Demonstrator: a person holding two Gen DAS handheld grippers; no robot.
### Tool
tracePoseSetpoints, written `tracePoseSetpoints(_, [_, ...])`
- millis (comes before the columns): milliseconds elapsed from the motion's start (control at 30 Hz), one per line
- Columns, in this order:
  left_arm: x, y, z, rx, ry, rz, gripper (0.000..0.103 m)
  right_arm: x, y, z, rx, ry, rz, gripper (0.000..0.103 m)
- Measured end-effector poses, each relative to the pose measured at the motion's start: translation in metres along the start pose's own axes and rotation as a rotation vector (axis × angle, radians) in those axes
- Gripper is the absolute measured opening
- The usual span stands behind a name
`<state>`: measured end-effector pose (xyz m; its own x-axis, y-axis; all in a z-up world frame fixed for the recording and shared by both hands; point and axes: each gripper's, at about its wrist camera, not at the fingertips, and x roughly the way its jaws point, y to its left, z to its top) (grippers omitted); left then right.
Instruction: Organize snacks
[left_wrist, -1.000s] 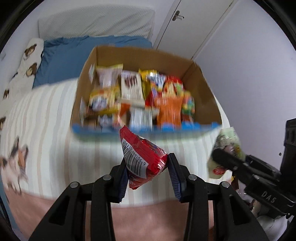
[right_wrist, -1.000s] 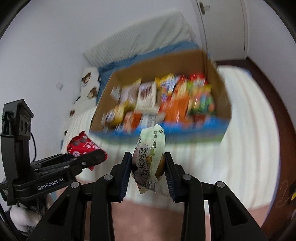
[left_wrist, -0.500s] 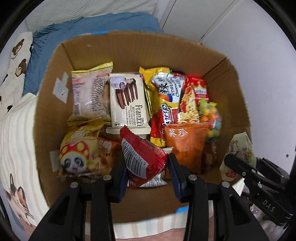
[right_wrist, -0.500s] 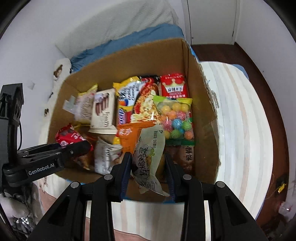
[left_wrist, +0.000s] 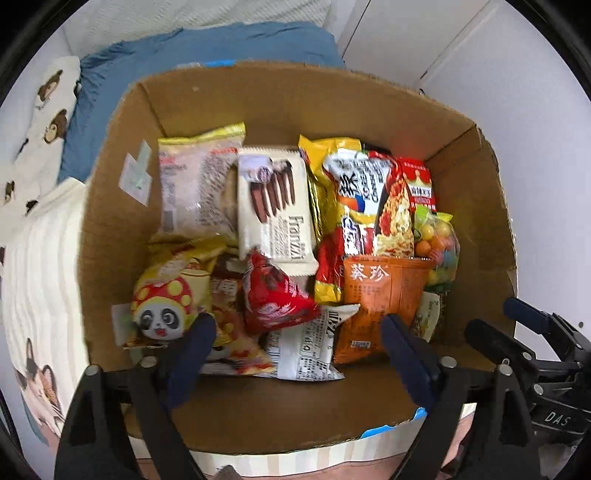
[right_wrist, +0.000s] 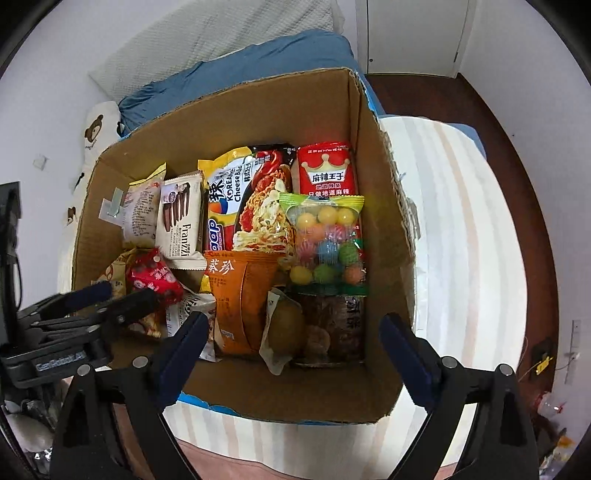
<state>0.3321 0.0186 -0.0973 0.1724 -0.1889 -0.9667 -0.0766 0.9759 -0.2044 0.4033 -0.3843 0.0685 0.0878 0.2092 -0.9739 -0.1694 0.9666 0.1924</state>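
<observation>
A cardboard box (left_wrist: 110, 229) (right_wrist: 384, 206) on the bed holds several snack packets. My left gripper (left_wrist: 297, 349) is open above the box's near side; the red packet (left_wrist: 275, 295) (right_wrist: 153, 277) lies loose among the snacks just ahead of it. My right gripper (right_wrist: 291, 345) is open over the box's near right part; the pale green packet (right_wrist: 284, 328) lies below it beside an orange packet (right_wrist: 242, 295) (left_wrist: 380, 295). Each gripper shows at the edge of the other's view, left (right_wrist: 107, 299) and right (left_wrist: 517, 325).
The box sits on a striped bedspread (right_wrist: 469, 236). Blue bedding (left_wrist: 184, 48) and a white pillow (right_wrist: 221, 33) lie behind it. A bear-print cloth (left_wrist: 40, 122) is at the left. White doors (right_wrist: 413, 33) and dark floor (right_wrist: 491, 99) are at the right.
Both grippers opened over the box. The red packet dropped from the left one and the pale green packet from the right one; both now lie among the snacks.
</observation>
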Motion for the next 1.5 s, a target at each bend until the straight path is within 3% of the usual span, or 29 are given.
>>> tracePoseSetpoints(367, [-0.019, 0.003, -0.006, 0.015, -0.057, 0.053, 0.094, -0.01, 0.007, -0.004, -0.037, -0.025, -0.078, 0.101])
tracePoseSetpoints(700, [-0.063, -0.003, -0.031, 0.037, -0.209, 0.107, 0.094, -0.047, 0.008, -0.027, -0.036, -0.121, -0.057, 0.101])
tracePoseSetpoints(1033, [-0.121, -0.009, -0.105, 0.033, -0.397, 0.12, 0.094, -0.122, 0.018, -0.101, -0.072, -0.315, -0.06, 0.101])
tracePoseSetpoints(1167, [-0.143, -0.013, -0.14, 0.036, -0.446, 0.096, 0.094, -0.149, 0.021, -0.133, -0.089, -0.373, -0.061, 0.102])
tracePoseSetpoints(1500, [-0.19, -0.022, -0.213, 0.06, -0.553, 0.135, 0.094, -0.219, 0.03, -0.208, -0.1, -0.504, -0.057, 0.102])
